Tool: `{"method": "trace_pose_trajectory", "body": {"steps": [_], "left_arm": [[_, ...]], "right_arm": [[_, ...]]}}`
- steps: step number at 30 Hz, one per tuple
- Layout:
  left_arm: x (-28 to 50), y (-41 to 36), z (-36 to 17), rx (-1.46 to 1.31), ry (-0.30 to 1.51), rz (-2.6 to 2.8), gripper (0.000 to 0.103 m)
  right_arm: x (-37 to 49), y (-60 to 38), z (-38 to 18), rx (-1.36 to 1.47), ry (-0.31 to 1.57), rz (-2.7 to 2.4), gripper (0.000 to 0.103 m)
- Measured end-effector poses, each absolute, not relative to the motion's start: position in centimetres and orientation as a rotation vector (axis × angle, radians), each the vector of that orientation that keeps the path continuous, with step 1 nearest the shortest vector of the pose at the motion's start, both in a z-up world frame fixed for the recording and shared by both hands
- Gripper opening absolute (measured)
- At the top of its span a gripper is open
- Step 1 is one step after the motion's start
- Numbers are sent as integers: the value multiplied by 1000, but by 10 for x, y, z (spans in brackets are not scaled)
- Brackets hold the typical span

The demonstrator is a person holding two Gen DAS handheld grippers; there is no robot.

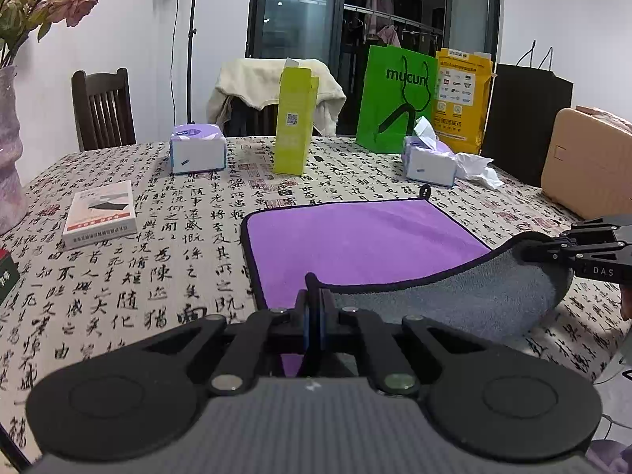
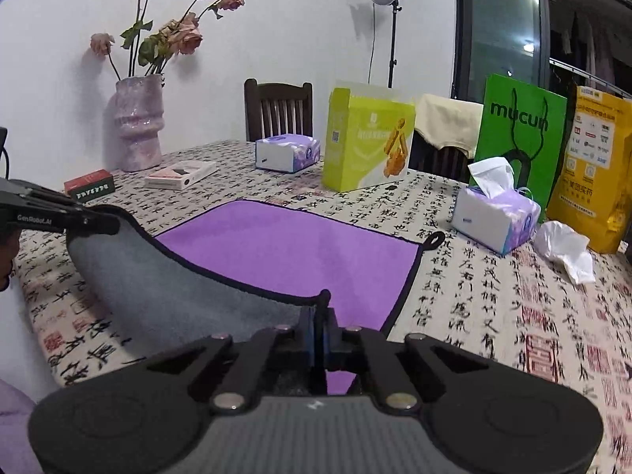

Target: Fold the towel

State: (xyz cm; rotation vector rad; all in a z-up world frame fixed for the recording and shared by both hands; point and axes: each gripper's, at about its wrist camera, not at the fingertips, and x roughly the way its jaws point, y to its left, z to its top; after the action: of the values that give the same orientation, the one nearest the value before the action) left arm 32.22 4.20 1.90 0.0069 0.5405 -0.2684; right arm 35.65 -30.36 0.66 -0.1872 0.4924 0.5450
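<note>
Between both tongs | towel [image 1: 363, 237] near edge lifted; corners pinched

The left tongs [image 1: 315, 308] are pinched tight, fingers pressed together and pointing forward, level and low. The right tongs [image 2: 320, 316] are clamped the same way. Each pair shows in the other's view, reaching in from the side with its fingers together.

vase [image 1: 8, 150] cut off at left edge, towel [image 1: 355, 245] corners hidden between fingers [image 1: 306, 316]
</note>
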Motion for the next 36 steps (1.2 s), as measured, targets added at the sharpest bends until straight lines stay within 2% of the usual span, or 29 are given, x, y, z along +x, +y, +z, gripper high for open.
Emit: {"method": "trace_pose_trajectory", "body": {"steps": [36], "left_arm": [[453, 47, 46, 29, 474, -253, 5]], "right_arm": [[492, -291, 25, -234, 448, 524, 4]]}}
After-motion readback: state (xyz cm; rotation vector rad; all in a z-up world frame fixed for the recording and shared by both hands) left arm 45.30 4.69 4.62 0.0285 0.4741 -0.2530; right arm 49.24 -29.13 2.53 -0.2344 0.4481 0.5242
